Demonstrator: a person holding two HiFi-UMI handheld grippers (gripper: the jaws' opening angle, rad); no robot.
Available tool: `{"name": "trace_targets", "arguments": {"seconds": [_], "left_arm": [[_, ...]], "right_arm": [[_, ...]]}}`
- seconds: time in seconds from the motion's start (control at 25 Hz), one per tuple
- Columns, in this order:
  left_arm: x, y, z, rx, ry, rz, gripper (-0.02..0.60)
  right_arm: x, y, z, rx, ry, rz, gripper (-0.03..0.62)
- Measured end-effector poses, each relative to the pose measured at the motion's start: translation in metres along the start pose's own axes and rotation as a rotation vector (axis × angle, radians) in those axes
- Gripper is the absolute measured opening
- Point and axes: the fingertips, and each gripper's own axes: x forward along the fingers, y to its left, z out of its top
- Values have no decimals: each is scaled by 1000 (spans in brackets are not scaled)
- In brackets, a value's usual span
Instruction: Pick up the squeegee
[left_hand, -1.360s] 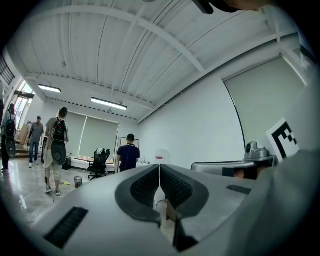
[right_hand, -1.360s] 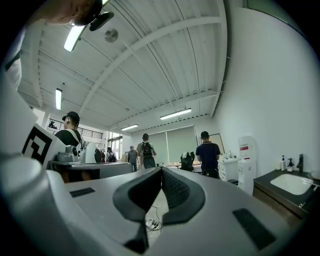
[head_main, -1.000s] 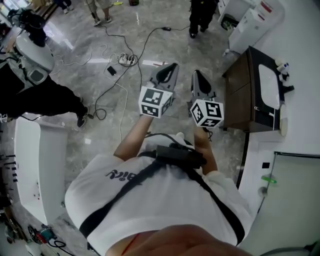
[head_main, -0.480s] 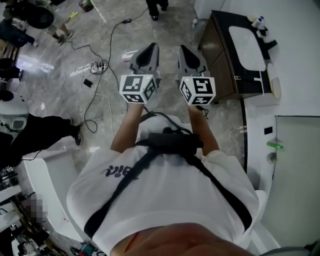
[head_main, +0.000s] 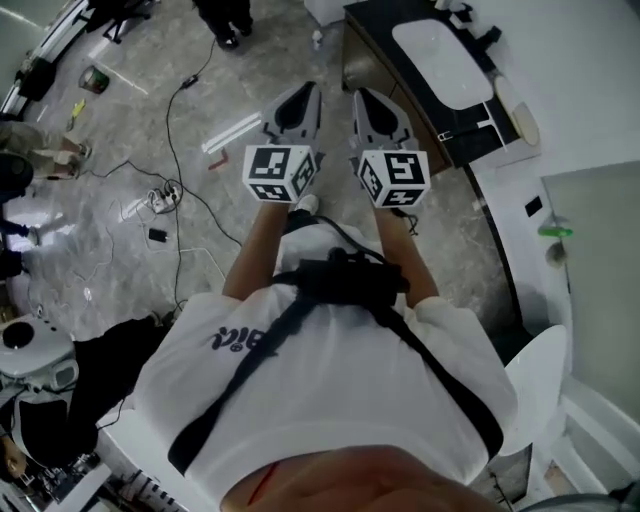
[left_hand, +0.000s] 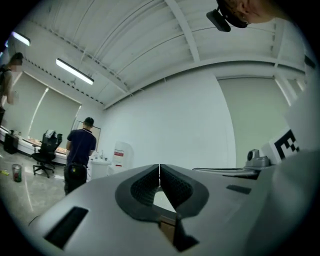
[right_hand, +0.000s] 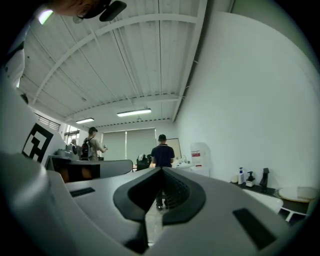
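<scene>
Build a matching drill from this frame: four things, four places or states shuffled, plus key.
Things:
A. left tool
B. white oval sink basin
C. small bright green object
D. white power strip with black cables

Places or states:
1. on the grey marble floor, head view's left
2. jaws together, nothing between them
3. at the pale panel, right edge
4. set in the dark cabinet, upper right

Pairs: A-2, B-4, C-3, D-1

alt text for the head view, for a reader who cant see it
From above, a person in a white shirt holds the left tongs and right tongs side by side, both shut and empty, over a grey floor. A dark vanity with a white basin stands beyond the right tongs.
</scene>
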Motion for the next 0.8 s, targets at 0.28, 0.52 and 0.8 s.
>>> {"name": "trace_targets", "arguments": {"seconds": [0.28, 0.52, 0.8], "left_arm": [[99, 21, 11, 9, 24, -229, 14], [147, 26, 1, -43, 72, -422, 14], [212, -54, -39, -75, 142, -642, 14]], "right_arm": [[68, -53, 12, 13, -28, -202, 6], [82, -85, 10, 4, -14, -410, 6], [30, -178, -13, 34, 31, -663, 6]]}}
